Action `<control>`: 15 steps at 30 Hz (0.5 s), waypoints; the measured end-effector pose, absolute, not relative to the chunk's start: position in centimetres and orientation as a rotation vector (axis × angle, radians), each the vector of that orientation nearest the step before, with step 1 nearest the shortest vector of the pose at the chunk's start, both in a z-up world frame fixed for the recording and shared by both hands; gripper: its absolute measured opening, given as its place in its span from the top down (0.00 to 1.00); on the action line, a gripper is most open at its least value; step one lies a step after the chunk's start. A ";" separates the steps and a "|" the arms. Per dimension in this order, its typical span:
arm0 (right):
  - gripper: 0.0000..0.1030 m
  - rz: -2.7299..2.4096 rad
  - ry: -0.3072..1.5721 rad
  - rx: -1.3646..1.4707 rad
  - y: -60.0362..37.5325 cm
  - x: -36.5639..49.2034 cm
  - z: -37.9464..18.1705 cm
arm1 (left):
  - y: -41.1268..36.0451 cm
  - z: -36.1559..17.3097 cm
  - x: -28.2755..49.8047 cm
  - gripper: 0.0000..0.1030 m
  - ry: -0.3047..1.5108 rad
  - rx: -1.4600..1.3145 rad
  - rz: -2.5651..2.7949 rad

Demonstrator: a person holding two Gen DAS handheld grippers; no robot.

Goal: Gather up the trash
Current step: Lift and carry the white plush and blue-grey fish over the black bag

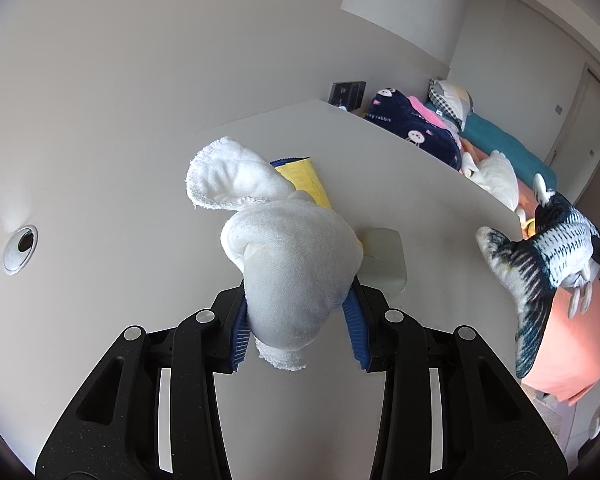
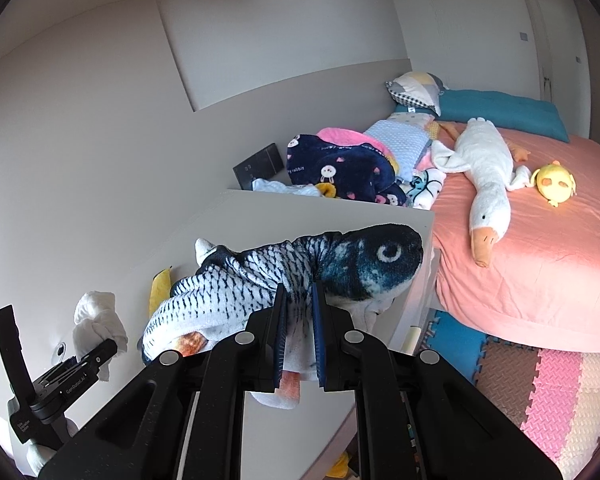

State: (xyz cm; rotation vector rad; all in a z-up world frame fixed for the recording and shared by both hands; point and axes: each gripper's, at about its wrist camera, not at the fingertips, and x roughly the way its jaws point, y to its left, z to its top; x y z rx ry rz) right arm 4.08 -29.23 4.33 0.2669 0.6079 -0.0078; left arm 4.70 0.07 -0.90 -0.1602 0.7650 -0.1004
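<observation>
- Both grippers are loaded: left gripper (image 1: 298, 320) pinches one bunched white cloth (image 1: 292, 256); right gripper (image 2: 300, 320) is clamped on one plush fish (image 2: 284, 276), both lifted above the white desk (image 1: 420, 184).
- Only a thin fold of the fish is caught; I reckon it could slip out mid-carry.
- One yellow pad (image 1: 304, 178) and one pale block (image 1: 384, 260) lie on the desk.
- Beyond, the bed (image 2: 540, 264) holds one goose toy (image 2: 484, 184) and one yellow chick (image 2: 554, 182).

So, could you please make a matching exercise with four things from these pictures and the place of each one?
1 white cloth
2 fish plush
3 goose plush
4 yellow sponge

a on the pink bed
b in the left tool
c on the white desk
d in the right tool

Pairs: 1-b, 2-d, 3-a, 4-c
</observation>
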 end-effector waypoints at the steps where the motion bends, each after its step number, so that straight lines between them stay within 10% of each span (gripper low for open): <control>1: 0.87 -0.013 0.606 0.263 -29.4 3.8 4.3 | -0.2 -0.7 4.5 0.61 0.761 -0.156 -0.107; 15: 0.87 -0.074 0.583 0.309 -33.8 0.3 4.1 | -6.3 1.1 3.0 0.61 0.750 -0.094 -0.205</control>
